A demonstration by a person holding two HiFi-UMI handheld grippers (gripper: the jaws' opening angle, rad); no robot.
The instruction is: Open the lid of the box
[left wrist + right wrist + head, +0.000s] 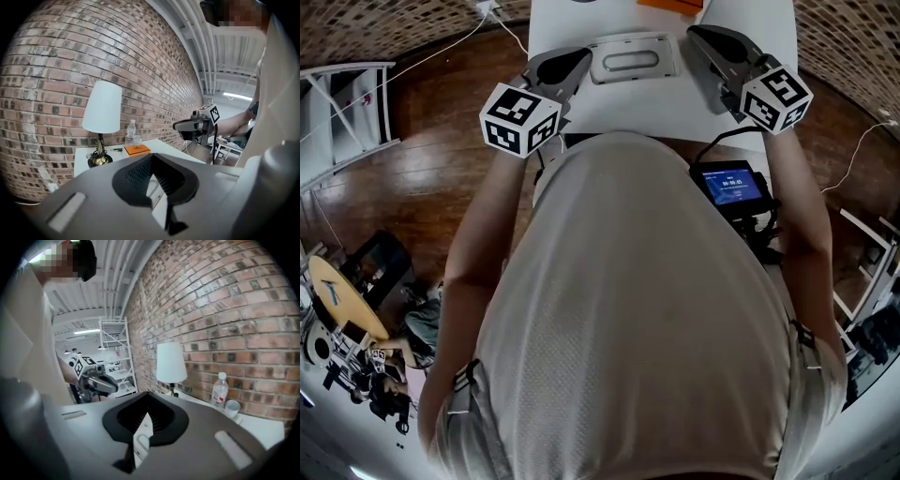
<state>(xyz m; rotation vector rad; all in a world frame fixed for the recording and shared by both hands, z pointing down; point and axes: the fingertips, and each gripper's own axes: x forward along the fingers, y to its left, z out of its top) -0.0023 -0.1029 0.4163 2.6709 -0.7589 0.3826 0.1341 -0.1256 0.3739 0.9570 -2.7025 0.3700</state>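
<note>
Both forearms reach forward over the table (661, 111). Left gripper (579, 60) and right gripper (697, 36) flank the box (630, 58), just beside it. Each gripper's jaws are drawn together and empty.

Head view looks steeply down past the person's torso (628, 309) onto the white counter (628, 105). Both gripper views ride low over it, facing each other, sharing the white-shaded brass lamp (102, 108).
</note>
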